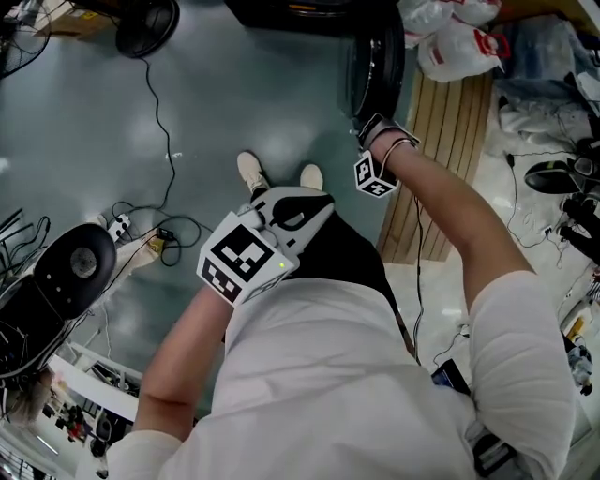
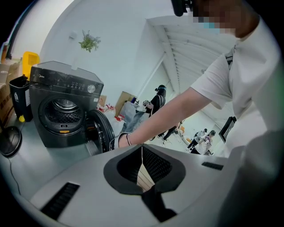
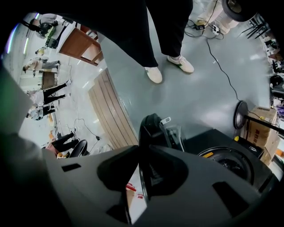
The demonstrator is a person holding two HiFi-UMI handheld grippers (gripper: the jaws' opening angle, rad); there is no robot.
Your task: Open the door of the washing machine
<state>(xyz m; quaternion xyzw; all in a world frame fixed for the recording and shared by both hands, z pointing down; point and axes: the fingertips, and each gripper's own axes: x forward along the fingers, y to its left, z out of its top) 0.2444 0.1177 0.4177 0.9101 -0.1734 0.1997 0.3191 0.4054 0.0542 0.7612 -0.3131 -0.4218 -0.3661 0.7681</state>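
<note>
The dark grey washing machine (image 2: 66, 111) stands at the left of the left gripper view, its round door (image 2: 100, 133) swung open and its drum in sight. Seen from the head, the door (image 1: 375, 61) stands edge-on at the top. My right gripper (image 1: 372, 122) reaches down to that edge. In the right gripper view the door's black rim (image 3: 153, 128) runs between the jaws of the right gripper (image 3: 141, 177), which is shut on it. My left gripper (image 1: 305, 206) hangs in front of my body, away from the machine. Its pads (image 2: 142, 166) meet, with nothing between them.
A wooden slatted board (image 1: 450, 159) lies on the floor right of the door, with plastic bags (image 1: 455, 42) beyond it. A floor fan (image 1: 147, 23) and loose cables (image 1: 159, 112) lie to the left. A black round stand (image 1: 75, 262) sits at the near left. My shoes (image 1: 250, 172) stand just short of the door.
</note>
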